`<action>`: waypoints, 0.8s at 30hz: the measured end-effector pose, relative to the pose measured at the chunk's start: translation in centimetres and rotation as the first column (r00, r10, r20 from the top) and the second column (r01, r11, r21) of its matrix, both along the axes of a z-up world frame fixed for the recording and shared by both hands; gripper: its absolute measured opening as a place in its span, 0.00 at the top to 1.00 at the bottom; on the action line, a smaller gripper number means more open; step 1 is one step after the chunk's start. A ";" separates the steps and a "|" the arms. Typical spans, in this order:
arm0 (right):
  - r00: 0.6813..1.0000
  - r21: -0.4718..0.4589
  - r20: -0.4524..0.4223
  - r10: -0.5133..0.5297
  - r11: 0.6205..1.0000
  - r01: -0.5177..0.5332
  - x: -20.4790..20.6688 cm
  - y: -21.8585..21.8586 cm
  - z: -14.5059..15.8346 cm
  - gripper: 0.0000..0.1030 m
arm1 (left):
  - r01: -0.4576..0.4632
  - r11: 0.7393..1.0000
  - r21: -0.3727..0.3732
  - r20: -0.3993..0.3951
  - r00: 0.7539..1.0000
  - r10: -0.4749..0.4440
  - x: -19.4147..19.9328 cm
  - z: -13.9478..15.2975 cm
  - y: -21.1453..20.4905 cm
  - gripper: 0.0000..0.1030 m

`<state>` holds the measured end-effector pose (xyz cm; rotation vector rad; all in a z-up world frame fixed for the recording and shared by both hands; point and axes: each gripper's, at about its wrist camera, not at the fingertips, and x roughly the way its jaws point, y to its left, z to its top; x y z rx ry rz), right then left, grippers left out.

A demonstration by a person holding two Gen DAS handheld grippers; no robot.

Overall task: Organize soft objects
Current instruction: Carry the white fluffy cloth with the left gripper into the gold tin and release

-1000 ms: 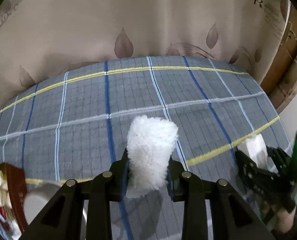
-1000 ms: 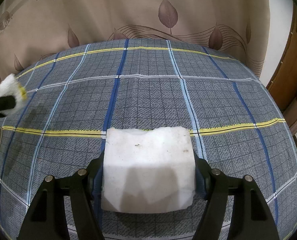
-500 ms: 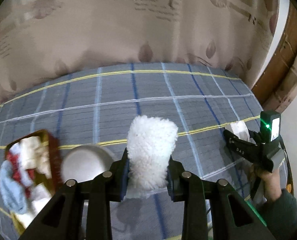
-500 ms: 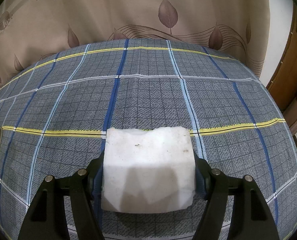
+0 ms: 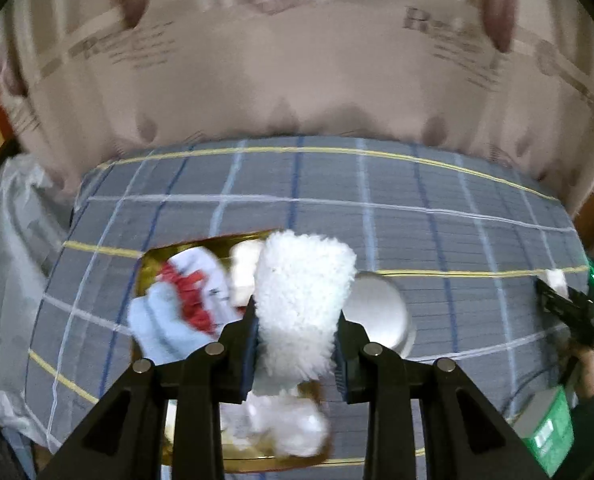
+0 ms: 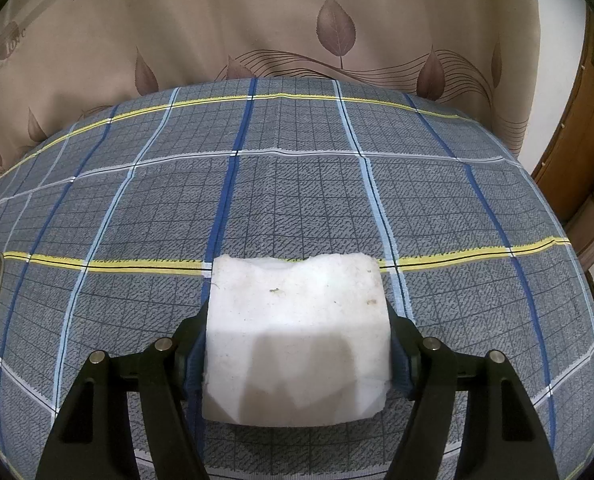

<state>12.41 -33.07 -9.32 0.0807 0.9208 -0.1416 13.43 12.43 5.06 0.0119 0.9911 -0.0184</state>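
Your left gripper (image 5: 297, 340) is clamped on a fluffy white cloth (image 5: 301, 300), its jaws pressing the pile in from both sides so that the cloth stands up between them and a loose end hangs below. Directly under and behind it sits a gold-rimmed tray (image 5: 177, 250) that already holds soft things: a pale blue cloth (image 5: 165, 328), a red and white piece (image 5: 195, 284) and some white fluffy pieces. To let go cleanly, hold the cloth over the middle of the tray, lower it until the hanging end touches the pile, then part the jaws; this view is motion-blurred, so judge the tray's edges with care. Just right of the tray stands a round metal bowl (image 5: 381, 316), close enough that a drifting cloth could land in it.

Your right gripper (image 6: 297, 356) is closed on a white foam block (image 6: 297, 340), which fills the whole gap between the jaws and looks slightly squeezed at its sides. It hovers over the checked tablecloth (image 6: 297, 200), well apart from the tray, with only the bowl's rim visible at the far left edge. A beige leaf-print curtain (image 6: 257, 20) hangs behind the table.
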 end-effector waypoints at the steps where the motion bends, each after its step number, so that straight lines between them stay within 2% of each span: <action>1: 1.000 0.000 0.000 0.000 1.000 0.000 0.0 0.0 0.0 0.34 | -0.007 1.000 -0.002 -0.014 1.000 0.007 0.2 -0.5 0.7 0.70; 9: 1.000 0.000 0.001 -0.001 1.000 0.001 0.0 0.0 0.0 0.34 | -0.043 0.999 -0.018 -0.086 0.995 0.042 1.1 -3.9 2.5 0.68; 13: 1.000 0.001 0.001 -0.001 1.000 0.001 0.0 0.0 0.0 0.34 | -0.059 0.998 -0.025 -0.128 0.990 0.056 1.6 -5.1 2.7 0.63; 21: 1.000 0.000 0.001 -0.001 1.000 0.001 0.0 0.0 0.0 0.34 | -0.026 1.000 -0.012 -0.160 0.987 0.024 1.4 -5.7 2.0 0.46; 24: 1.000 0.000 0.001 -0.001 1.000 0.001 0.0 0.0 0.0 0.34 | -0.017 1.000 0.003 -0.156 0.988 0.017 1.0 -5.3 1.7 0.45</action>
